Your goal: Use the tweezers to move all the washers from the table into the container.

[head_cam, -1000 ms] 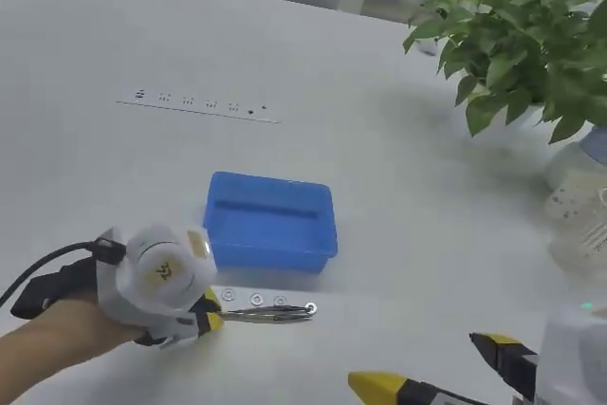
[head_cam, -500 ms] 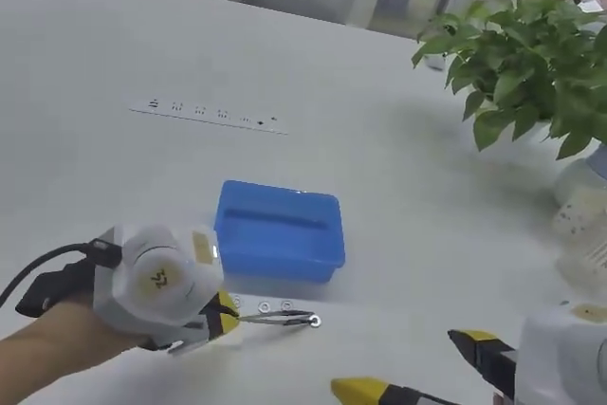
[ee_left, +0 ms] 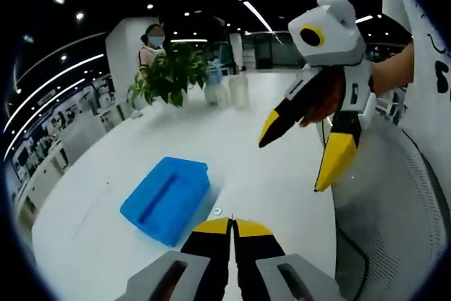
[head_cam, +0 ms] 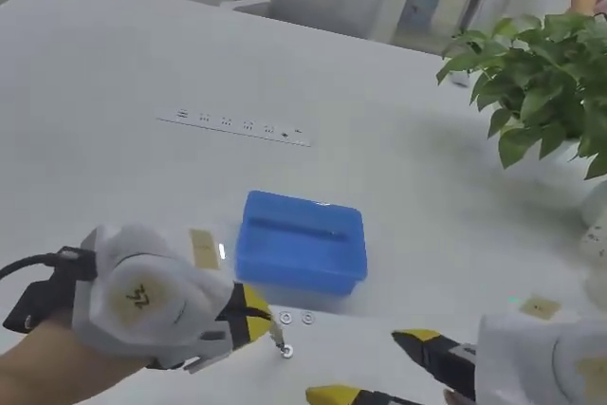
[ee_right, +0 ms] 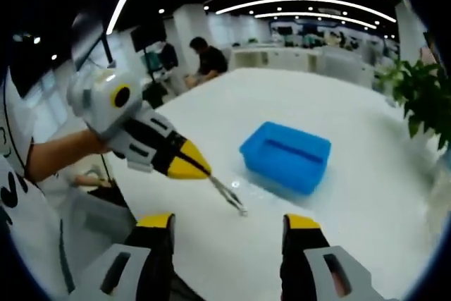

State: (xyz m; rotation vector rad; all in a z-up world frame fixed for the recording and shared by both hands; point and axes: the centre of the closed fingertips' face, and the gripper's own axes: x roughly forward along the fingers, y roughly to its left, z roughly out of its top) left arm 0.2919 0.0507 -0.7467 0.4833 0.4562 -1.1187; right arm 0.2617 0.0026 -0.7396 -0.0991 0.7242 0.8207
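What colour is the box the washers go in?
Blue. The container is plain bright blue all over, seen best in the head view.

on the white table (head_cam: 114, 54), a leafy green plant (head_cam: 541, 78) stands far right and a power strip (head_cam: 234, 129) lies flat.

Head above; gripper views opposed across container (head_cam: 299, 277)

Left gripper (ee_right: 197, 168) grips tweezers (ee_right: 229, 195) near container (ee_right: 285, 154); right gripper (ee_right: 229, 223) fingers (ee_right: 156, 227) apart.
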